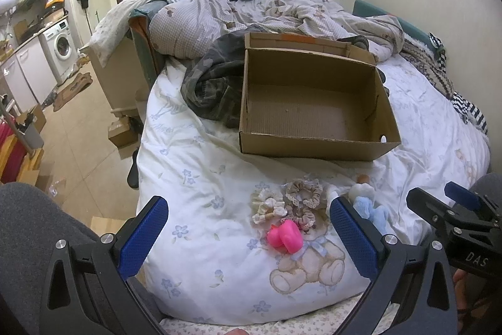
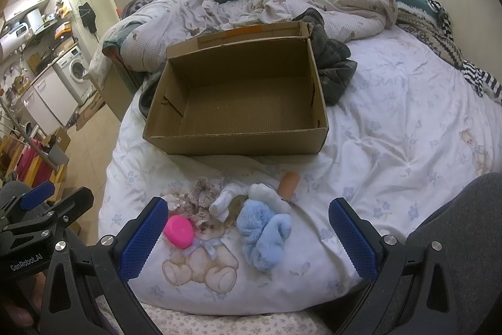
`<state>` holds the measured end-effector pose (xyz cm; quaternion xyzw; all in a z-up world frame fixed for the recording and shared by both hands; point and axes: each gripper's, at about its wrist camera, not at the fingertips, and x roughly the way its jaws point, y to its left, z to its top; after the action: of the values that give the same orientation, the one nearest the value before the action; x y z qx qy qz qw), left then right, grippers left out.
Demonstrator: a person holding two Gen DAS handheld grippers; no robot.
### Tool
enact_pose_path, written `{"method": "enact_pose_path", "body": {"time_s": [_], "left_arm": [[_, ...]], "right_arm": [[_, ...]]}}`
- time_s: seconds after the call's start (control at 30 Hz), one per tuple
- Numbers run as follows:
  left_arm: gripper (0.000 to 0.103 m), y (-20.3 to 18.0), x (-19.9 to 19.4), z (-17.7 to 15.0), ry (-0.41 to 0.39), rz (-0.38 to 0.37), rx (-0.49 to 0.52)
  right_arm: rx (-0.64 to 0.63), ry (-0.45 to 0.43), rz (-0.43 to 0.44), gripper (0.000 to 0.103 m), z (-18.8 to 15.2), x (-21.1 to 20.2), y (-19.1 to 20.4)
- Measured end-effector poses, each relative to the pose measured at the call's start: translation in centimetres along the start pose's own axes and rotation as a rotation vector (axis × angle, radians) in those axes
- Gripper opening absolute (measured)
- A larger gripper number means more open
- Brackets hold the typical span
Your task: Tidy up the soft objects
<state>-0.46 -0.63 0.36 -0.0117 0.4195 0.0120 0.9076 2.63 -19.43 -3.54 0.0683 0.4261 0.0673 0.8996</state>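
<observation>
An open, empty cardboard box (image 1: 313, 102) (image 2: 238, 102) sits on the bed. In front of it lie small soft things: a pink soft object (image 1: 285, 237) (image 2: 178, 231), beige lace scrunchies (image 1: 288, 203) (image 2: 200, 193), a fluffy light-blue object (image 2: 263, 234) (image 1: 370, 211), a white sock (image 2: 222, 203) and a small orange-brown roll (image 2: 290, 182). My left gripper (image 1: 249, 236) is open and empty, just short of the pink object. My right gripper (image 2: 249, 236) is open and empty, just short of the blue object.
A rumpled quilt (image 1: 251, 11) and dark clothes (image 1: 213, 83) lie behind the box. A striped knit (image 2: 470, 74) lies at the bed's right. The bed's left edge drops to a tiled floor (image 1: 81, 127), with a washing machine (image 1: 62, 46) beyond.
</observation>
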Motion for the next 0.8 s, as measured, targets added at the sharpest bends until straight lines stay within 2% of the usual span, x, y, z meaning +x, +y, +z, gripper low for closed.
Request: {"method": "enact_pose_path", "body": {"time_s": [0.8], "left_arm": [[0.103, 0.06, -0.02, 0.01, -0.001, -0.001, -0.001]], "right_arm": [[0.004, 0.0, 0.002, 0.103, -0.01, -0.05, -0.05]]}}
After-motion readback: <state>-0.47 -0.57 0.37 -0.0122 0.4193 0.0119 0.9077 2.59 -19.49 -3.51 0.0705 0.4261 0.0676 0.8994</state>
